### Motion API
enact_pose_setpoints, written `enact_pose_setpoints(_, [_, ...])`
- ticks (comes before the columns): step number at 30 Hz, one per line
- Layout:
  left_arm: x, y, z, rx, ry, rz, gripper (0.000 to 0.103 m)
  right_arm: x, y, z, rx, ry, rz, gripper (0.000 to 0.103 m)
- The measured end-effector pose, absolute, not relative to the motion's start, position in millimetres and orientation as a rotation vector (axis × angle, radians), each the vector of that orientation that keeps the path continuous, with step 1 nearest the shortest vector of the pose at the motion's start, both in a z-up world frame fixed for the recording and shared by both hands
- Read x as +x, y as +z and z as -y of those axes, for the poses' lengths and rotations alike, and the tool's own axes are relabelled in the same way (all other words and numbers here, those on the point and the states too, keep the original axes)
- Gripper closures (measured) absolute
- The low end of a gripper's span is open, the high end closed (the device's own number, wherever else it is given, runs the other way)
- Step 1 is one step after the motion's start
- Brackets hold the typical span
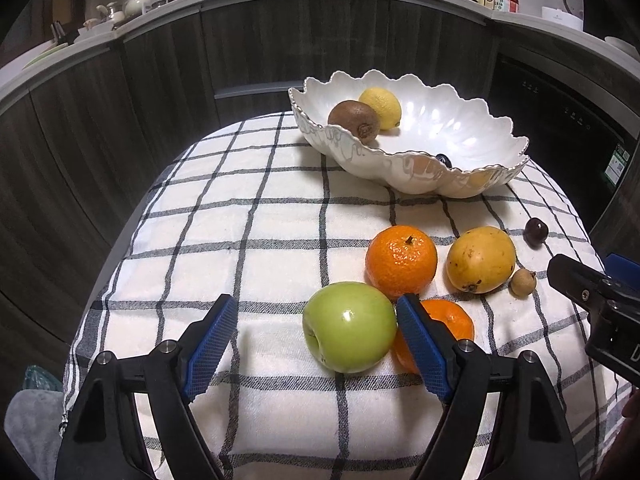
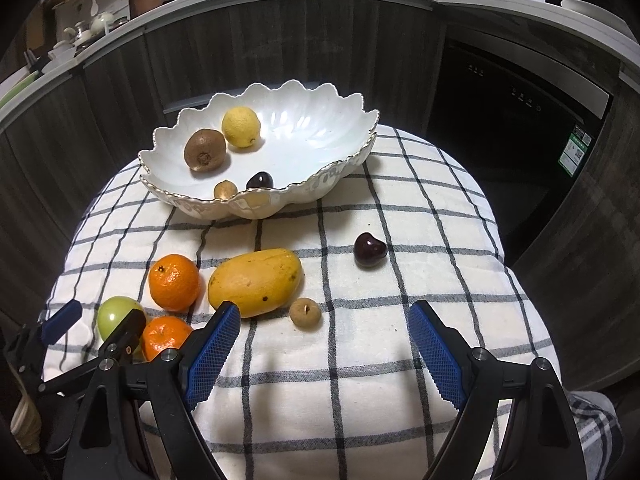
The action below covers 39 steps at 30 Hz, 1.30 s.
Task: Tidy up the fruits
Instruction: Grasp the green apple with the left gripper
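L gripper [image 1: 316,344] is spread wide w/ the green apple [image 1: 349,327] between its blue pads; right pad looks to be touching or just beside the apple, left pad well apart from it, so nothing is clamped yet. Probably lining up to grab the apple, since it's the nearest fruit on that side. R gripper [image 2: 325,350] is also wide apart, holding nothing, over bare cloth w/ the small brown fruit [image 2: 305,314] and mango [image 2: 255,282] just ahead of it; likely waiting or picking its next target.

Fruit on the checked cloth [image 2: 460,208] over the bench, i.e. not sorted yet:
- 1 green apple
- 2 oranges: one near the apple behind the L gripper's right pad [image 1: 452,320], one farther out [image 1: 401,261]
- 1 mango
- 1 small brown fruit
- 1 dark cherry [image 2: 370,249], off on its own toward the right

In the white scalloped bowl [image 2: 320,120] at the far end of the cloth, prob. the collection spot:
- 1 kiwi [image 2: 205,155]
- 1 lemon [image 2: 241,126], touching or just beside the kiwi
- 1 small brown fruit [image 2: 226,189]
- 1 dark cherry [image 2: 260,180]

So 4 in, 6 out; under halfway by my count.
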State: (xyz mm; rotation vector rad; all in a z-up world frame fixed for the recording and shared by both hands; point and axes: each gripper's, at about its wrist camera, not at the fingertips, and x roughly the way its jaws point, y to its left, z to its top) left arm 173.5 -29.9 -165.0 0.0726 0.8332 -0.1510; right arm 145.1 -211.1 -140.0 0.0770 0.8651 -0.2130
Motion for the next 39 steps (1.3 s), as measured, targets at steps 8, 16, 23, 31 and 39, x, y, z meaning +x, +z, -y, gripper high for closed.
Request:
enact_pose_setpoints(8, [179, -168, 27, 0.018, -0.185, -0.833, 0.029, 146, -140, 211, 0.07, -0.217, -0.865, 0.016])
enact_pose_setpoints(16, [177, -171, 22, -0.029, -0.24, -0.847, 0.043, 147, -135, 206, 0.054, -0.216, -0.863, 0.016])
enact_pose_setpoints(23, [177, -172, 23, -0.055, -0.275, -0.855, 0.054, 145, -132, 201, 0.046, -0.213, -0.861, 0.016])
enact_pose_setpoints(31, [174, -167, 21, -0.024, -0.243, -0.849, 0.055, 143, -133, 200, 0.05, -0.212, -0.861, 0.016])
enact_pose_setpoints(39, [167, -153, 9, -0.006, -0.203, -0.814, 0.055, 143, -133, 196, 0.068, -0.195, -0.862, 0.016])
